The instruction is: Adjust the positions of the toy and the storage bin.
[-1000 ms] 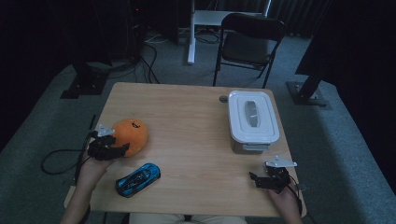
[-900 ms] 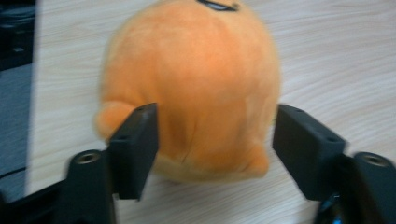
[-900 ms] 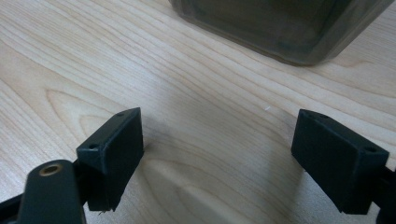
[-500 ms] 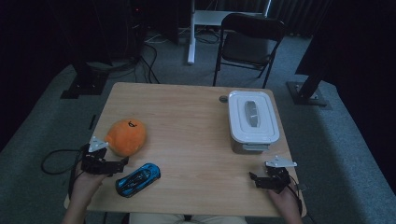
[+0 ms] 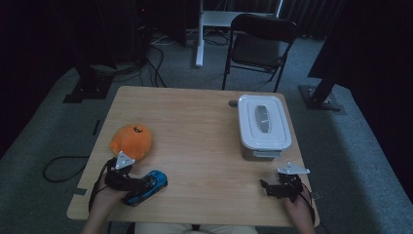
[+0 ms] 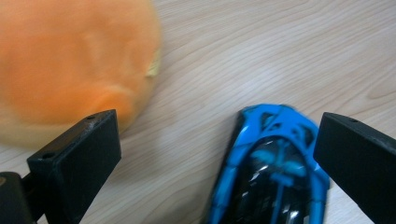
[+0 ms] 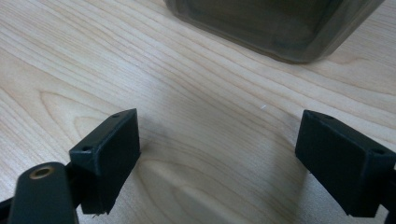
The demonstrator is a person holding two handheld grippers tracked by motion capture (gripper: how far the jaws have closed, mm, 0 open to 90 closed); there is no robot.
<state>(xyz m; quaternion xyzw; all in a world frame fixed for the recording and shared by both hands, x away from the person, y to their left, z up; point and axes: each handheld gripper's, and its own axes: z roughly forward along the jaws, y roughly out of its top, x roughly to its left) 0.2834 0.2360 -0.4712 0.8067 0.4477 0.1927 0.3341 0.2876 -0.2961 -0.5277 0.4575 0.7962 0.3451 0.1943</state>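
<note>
From my left gripper view the blue toy car (image 6: 271,163) is cut off by the bottom edge, so I get its nose and cabin but not its rear. The orange plush toy (image 6: 70,60) runs off the left and top edges and is blurred; no face or seam readable. In the high view the left gripper (image 5: 134,183) lies over the near left part of the car, hiding it. In my right gripper view the container (image 7: 275,23) is cut by the top edge: lower wall visible, lid out of frame. Through the wall I cannot tell any contents. My forearms leave the high view at the bottom edge.
</note>
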